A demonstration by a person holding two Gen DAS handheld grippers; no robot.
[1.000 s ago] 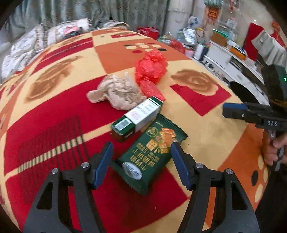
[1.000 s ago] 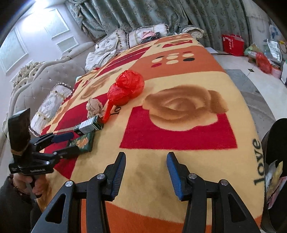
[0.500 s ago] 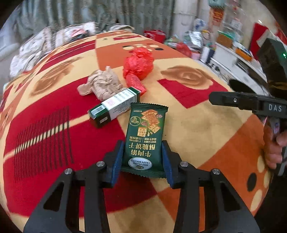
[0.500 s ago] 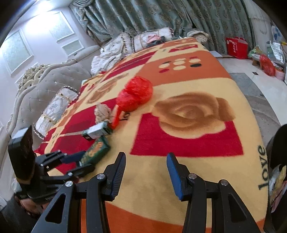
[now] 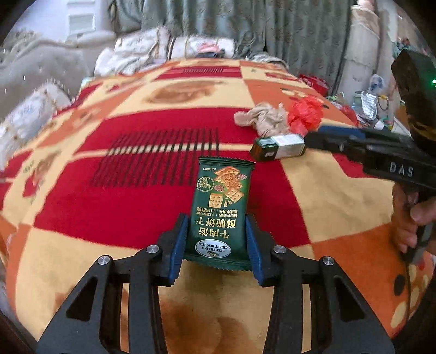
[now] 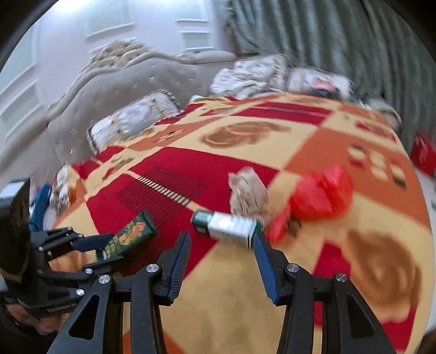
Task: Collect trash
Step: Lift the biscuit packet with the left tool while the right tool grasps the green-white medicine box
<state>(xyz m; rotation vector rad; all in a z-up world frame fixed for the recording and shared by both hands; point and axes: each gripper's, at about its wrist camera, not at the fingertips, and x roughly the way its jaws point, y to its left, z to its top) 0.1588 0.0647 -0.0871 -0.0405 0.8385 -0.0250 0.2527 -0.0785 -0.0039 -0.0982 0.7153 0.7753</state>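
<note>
My left gripper point(image 5: 217, 219) is shut on the lower end of a green biscuit packet point(image 5: 222, 190), held just over the blanket. The same packet point(image 6: 130, 234) shows in the right wrist view, pinched by the left gripper point(image 6: 95, 250). A green and white box point(image 6: 229, 226) lies crosswise just past the tips of my right gripper point(image 6: 222, 238), which is open, with its right fingertip near the box's end. In the left wrist view the box point(image 5: 278, 148) sits beside the right gripper point(image 5: 321, 136). Behind it lie crumpled brown paper point(image 6: 248, 190) and a red plastic bag point(image 6: 318, 196).
Everything rests on a bed with a red, orange and cream blanket point(image 5: 136, 207). Pillows point(image 6: 130, 122) and a padded headboard point(image 6: 114, 81) line the far side, with curtains point(image 5: 218, 24) behind. A hand point(image 5: 408, 226) holds the right gripper's handle. Clutter point(image 5: 368, 100) stands off the bed's right edge.
My left gripper closed on the biscuit packet and swung left with it. My right gripper rolled and moved left, from the bare rose patch up to the green and white box.
</note>
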